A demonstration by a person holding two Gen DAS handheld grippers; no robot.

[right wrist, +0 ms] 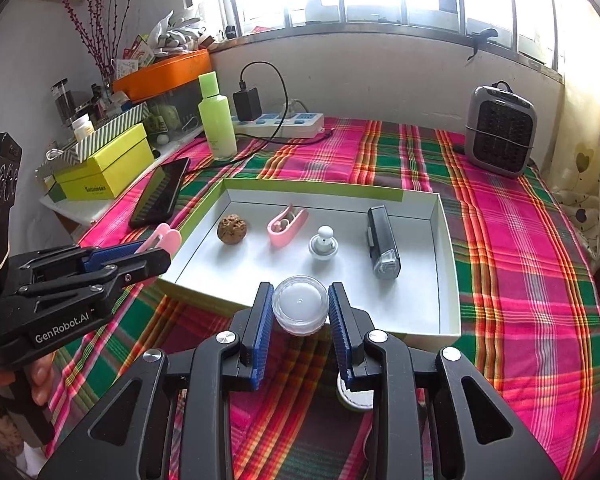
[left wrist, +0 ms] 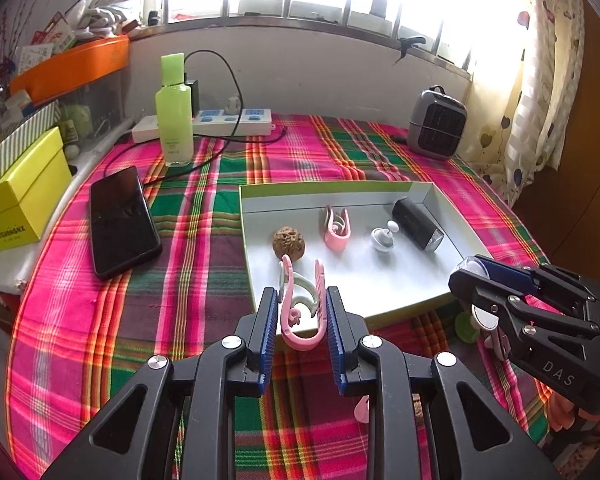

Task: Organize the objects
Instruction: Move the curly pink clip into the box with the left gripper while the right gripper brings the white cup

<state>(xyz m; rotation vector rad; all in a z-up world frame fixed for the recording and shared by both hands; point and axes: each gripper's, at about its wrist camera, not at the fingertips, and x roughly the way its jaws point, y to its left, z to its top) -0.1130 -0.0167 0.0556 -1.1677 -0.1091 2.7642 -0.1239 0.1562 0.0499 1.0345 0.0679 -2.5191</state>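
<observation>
My left gripper [left wrist: 302, 312] is shut on a pink hair clip [left wrist: 300, 312] and holds it above the near left rim of a white box lid tray [left wrist: 340, 196]. My right gripper [right wrist: 299, 308] is shut on a small clear round jar [right wrist: 300, 310] above the tray's near edge [right wrist: 420, 334]. In the tray lie a walnut [right wrist: 232, 229], a second pink clip [right wrist: 286, 224], a white earbud-like piece [right wrist: 323, 245] and a black bike light [right wrist: 383, 242]. The right gripper also shows in the left wrist view [left wrist: 470, 276], and the left gripper in the right wrist view [right wrist: 156, 254].
A plaid cloth [left wrist: 204, 240] covers the table. A black phone [left wrist: 122, 220], a green bottle [left wrist: 174, 112], a power strip [left wrist: 228, 120] and yellow boxes [left wrist: 20, 200] stand at the left. A small grey heater [left wrist: 438, 124] stands at the back right. Small items [left wrist: 466, 326] lie near the tray's front.
</observation>
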